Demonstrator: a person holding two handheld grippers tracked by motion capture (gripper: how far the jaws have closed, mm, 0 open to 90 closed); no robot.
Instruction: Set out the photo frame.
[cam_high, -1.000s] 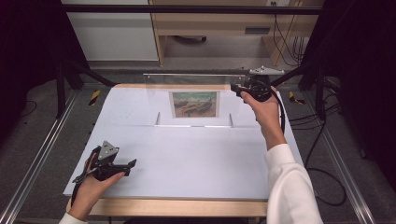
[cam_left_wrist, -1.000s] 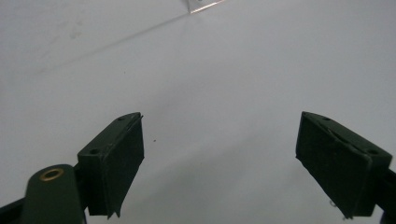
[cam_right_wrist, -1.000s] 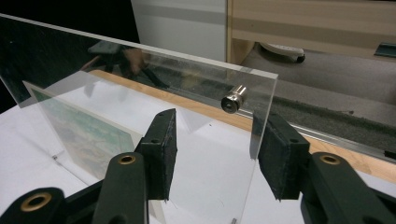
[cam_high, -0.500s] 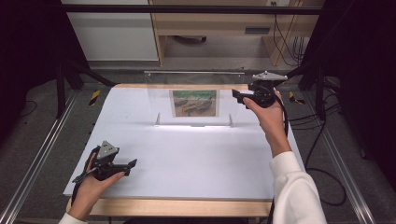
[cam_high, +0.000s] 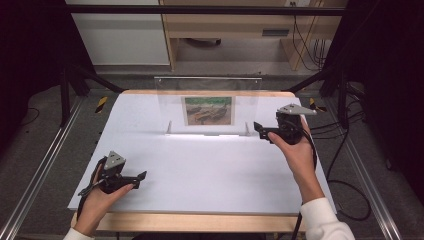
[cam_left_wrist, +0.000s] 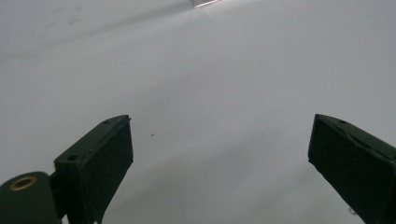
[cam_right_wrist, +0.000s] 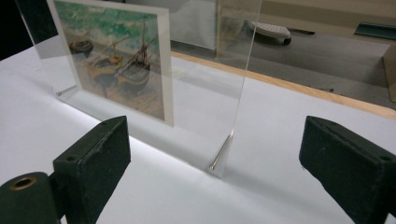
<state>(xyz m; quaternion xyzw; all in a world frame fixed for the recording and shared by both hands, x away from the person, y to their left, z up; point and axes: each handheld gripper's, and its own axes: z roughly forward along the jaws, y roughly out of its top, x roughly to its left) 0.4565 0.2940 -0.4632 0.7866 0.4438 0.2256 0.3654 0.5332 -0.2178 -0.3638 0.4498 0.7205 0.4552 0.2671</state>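
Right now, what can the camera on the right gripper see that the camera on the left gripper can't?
The right gripper view takes in the clear upright panel from close by, the boat picture mounted in it, a metal pin at its foot, and the floor beyond the table edge. The left gripper view has bare white tabletop, with a bright glint at the top edge. Both share the white surface and a pair of black jaws standing wide apart, empty.

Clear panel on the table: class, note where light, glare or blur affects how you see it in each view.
High view: the clear panel is nearly invisible, with a bright strip of light along its base, and the picture seems to float. Right gripper view: the panel reflects the room and its edge is sharp, with the picture slightly soft. Left gripper view: a hazy white table with one bright glint at the top.
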